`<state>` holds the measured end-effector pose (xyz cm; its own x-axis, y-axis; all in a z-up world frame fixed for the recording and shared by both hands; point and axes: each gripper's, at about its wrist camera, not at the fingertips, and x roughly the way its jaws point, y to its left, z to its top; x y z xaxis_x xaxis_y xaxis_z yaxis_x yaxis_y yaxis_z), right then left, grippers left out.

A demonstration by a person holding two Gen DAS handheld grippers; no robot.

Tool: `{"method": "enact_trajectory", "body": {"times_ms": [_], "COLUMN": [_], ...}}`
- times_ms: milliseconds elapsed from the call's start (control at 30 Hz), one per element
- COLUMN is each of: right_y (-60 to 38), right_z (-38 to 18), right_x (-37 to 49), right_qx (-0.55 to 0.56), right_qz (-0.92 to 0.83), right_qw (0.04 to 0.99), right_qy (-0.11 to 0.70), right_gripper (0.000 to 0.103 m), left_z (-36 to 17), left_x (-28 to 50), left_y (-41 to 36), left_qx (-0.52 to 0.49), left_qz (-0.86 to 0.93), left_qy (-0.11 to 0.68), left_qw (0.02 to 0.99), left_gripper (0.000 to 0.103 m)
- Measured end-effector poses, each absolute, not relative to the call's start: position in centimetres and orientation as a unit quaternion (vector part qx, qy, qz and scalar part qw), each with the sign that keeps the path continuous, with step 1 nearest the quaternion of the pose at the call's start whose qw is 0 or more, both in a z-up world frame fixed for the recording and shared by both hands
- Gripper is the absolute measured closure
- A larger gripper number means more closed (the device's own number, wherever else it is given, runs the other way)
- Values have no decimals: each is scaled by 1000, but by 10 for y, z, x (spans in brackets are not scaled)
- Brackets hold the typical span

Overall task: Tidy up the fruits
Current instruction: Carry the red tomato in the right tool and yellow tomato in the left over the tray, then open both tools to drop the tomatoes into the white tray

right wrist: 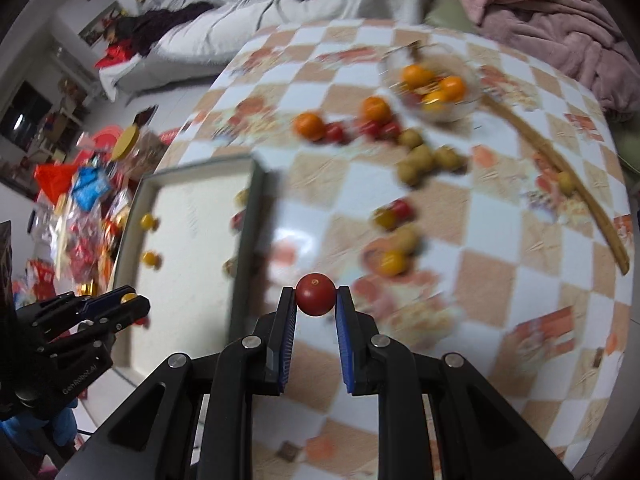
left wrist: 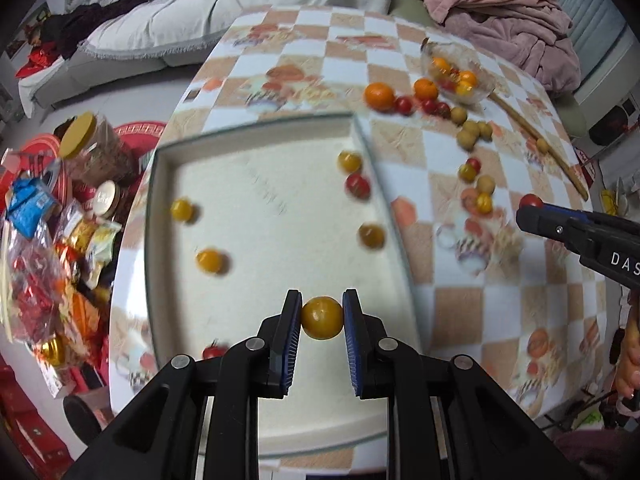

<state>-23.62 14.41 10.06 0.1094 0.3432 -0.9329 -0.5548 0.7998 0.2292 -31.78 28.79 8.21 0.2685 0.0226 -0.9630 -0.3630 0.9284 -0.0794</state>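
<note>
**Both grippers loaded over the checkered worktop**

The left gripper (left wrist: 322, 317) is clenched on a round yellow cherry tomato (left wrist: 322, 318), held between its blue pads above the near part of the shallow white rectangular tray (left wrist: 256, 200); inside that tray lie several small fruits well apart, among them yellow ones at the left (left wrist: 182, 210) and a red one near the right wall (left wrist: 358, 185); the right gripper (right wrist: 316, 295) grasps a round red cherry tomato (right wrist: 315, 294) above the orange-and-white checkered worktop (right wrist: 480, 280), just right of the tray's wall; further back on the worktop sit two loose oranges (left wrist: 379, 96), a cluster of red tomatoes (left wrist: 430, 106) and a cluster of pale tan round fruits (right wrist: 424, 160); a clear glass bowl (left wrist: 478, 98) at the far side holds more orange and yellow fruit; a long wooden stick (right wrist: 560, 172) lies slanted to the bowl's right; everything beyond the grippers is motion-blurred.
</note>
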Motion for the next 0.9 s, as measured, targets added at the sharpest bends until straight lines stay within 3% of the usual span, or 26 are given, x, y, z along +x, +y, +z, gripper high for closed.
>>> {"method": "enact_trajectory", "body": {"times_ms": [333,800,867,900], "right_y": [216,260,264,267], "right_z": [66,11,12,12], "right_x": [-286,-285,-285,-286], "right_qx": [-127,-186,-188,-184], "right_qz": [341,342,349,357], "right_qw": [680,633,631,626], "right_qy": [637,669,667,669], "right_gripper": [82,80,71,58], "left_z": [41,15,13,13], "left_x": [-352,-356,-357,-357], "left_y": [294,301,302,302], "left_qx": [-162,-175,-174,-172], "left_qz": [111,114,116,116], "left_qy": [621,630,634,634], "left_qw": [759,748,745,745], "left_gripper": [81,80,80,80]}}
